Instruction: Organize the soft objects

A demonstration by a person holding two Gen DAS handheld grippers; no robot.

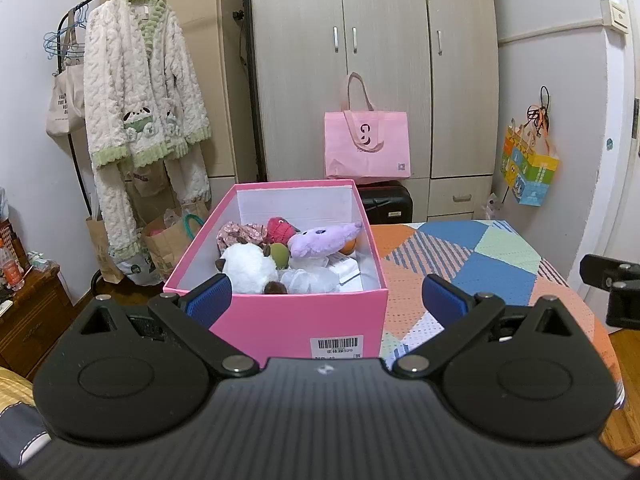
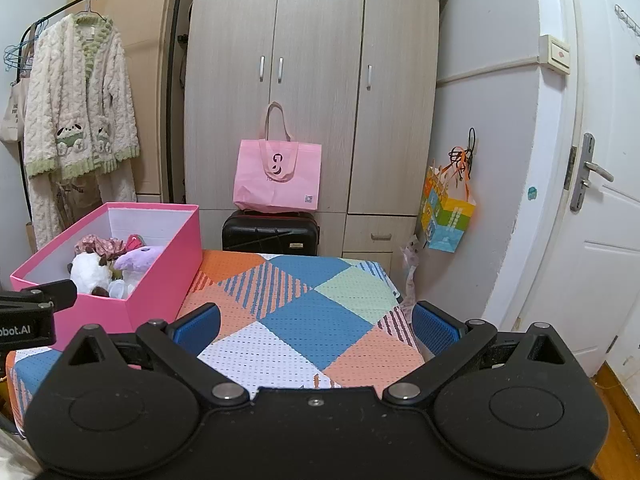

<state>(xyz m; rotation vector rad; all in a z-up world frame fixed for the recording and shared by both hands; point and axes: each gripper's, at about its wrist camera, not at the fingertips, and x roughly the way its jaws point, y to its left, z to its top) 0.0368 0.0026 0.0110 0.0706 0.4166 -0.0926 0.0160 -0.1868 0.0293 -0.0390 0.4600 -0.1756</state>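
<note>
left gripper [image 1: 326, 300] jaws apart, empty | right gripper [image 2: 316, 326] jaws apart, empty | pink box [image 1: 280, 320] at worktop's [image 2: 316, 320] left edge | inside: one white plush [image 1: 248, 266], one purple plush [image 1: 320, 242], one red [image 1: 280, 230] | likely done; if adding more, lower straight in, release low

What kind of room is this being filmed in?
Most likely a bedroom at home: a tall wardrobe fills the back wall, a fleecy robe hangs on a clothes rail, and a suitcase sits by the door.
</note>
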